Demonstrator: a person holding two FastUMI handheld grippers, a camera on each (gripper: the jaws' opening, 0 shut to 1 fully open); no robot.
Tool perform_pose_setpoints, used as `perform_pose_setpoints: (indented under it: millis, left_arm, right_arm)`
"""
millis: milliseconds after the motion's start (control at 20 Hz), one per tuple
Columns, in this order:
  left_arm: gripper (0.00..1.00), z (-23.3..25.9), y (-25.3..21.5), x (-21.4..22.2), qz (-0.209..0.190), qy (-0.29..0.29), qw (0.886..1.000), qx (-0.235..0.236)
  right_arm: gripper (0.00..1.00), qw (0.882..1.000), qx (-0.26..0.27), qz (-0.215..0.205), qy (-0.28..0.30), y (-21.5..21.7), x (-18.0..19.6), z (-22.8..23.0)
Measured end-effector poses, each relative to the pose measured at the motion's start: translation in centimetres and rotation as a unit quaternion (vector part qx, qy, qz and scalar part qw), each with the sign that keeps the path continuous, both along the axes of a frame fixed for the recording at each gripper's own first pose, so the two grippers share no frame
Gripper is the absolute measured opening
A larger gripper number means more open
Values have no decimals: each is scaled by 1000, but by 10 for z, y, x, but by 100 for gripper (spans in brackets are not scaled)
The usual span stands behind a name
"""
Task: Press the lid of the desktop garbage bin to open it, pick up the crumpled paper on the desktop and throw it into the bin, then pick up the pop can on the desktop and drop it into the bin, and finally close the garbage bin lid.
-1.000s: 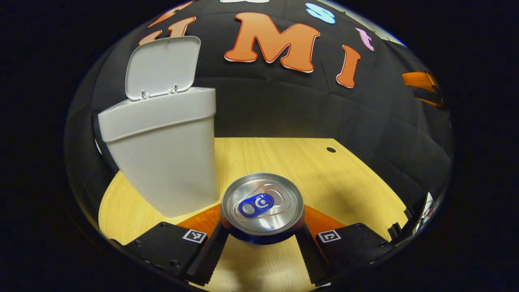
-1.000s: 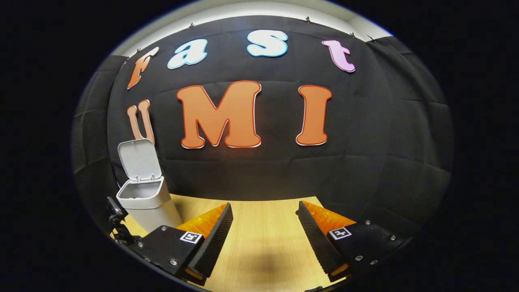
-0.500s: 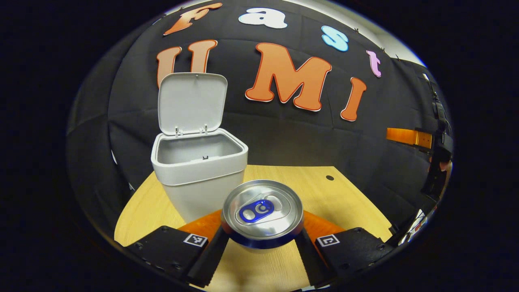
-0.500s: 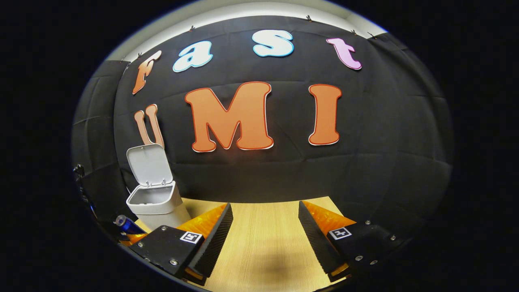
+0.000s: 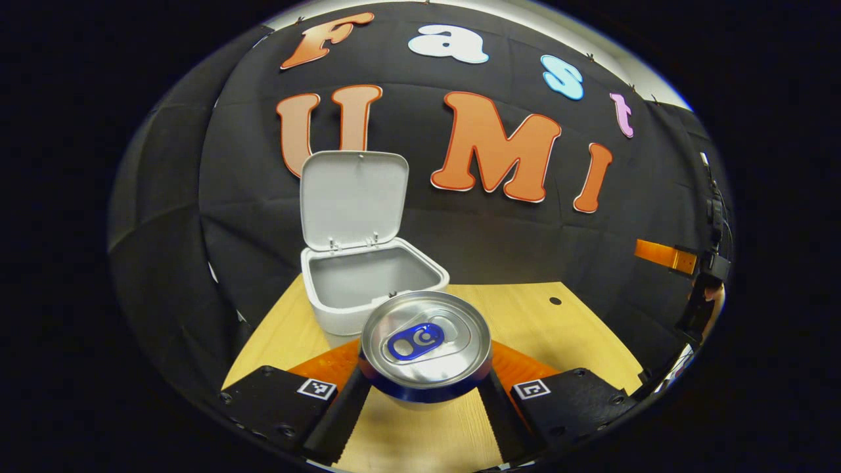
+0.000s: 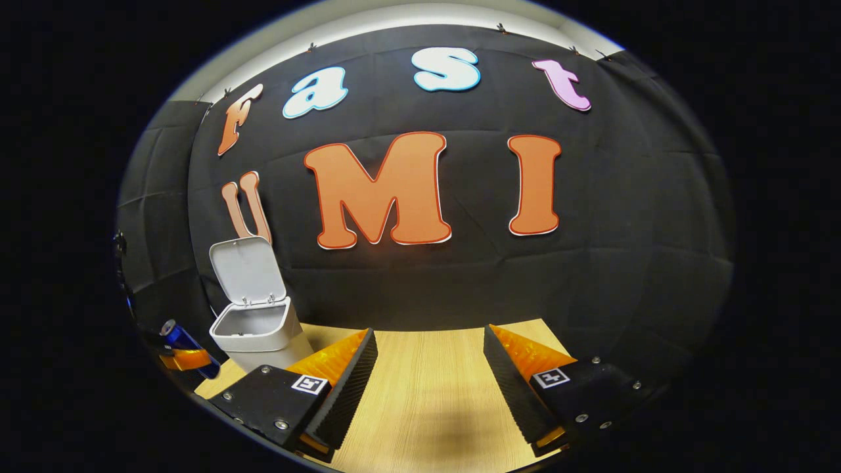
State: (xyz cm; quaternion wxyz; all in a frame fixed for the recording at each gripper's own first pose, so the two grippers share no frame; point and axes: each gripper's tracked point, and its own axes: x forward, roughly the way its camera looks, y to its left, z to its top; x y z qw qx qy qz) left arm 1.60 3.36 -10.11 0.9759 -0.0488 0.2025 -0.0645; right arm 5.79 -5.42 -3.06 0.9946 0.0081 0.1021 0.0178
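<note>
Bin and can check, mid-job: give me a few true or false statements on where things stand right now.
1. The bin lid stands open. True.
2. The left gripper holds the can between its jaws. True.
3. The right gripper holds crumpled paper. False: its jaws are open with nothing between them.
4. The can is already inside the bin. False: it is in the left gripper, in front of the bin.
5. The can's top faces the left gripper view's camera. True.
</note>
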Motion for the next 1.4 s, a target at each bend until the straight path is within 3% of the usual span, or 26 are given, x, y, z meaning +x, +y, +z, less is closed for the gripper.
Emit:
perform_pose_setpoints:
  millis: [400, 700, 900, 1150, 1400]
  left_arm:
    - [82, 65, 48, 51, 36, -62, 997, 22]
    - [82, 81, 73, 106, 62, -86, 994, 34]
    - [82, 71, 71, 140, 62, -80, 994, 41]
    - [82, 25, 60, 170, 68, -38, 997, -3]
    - [88, 25, 69, 181, 97, -55, 994, -9]
  right_arm:
    - [97, 1000, -1, -4, 3, -4, 4, -3]
    - [97, 1000, -5, -20, 11, -17, 8, -8]
    - [97, 999, -8, -29, 16, -24, 9, -11]
    - [97, 999, -7, -36, 25, -30, 8, -19]
    - [97, 998, -10, -42, 34, -36, 8, -24]
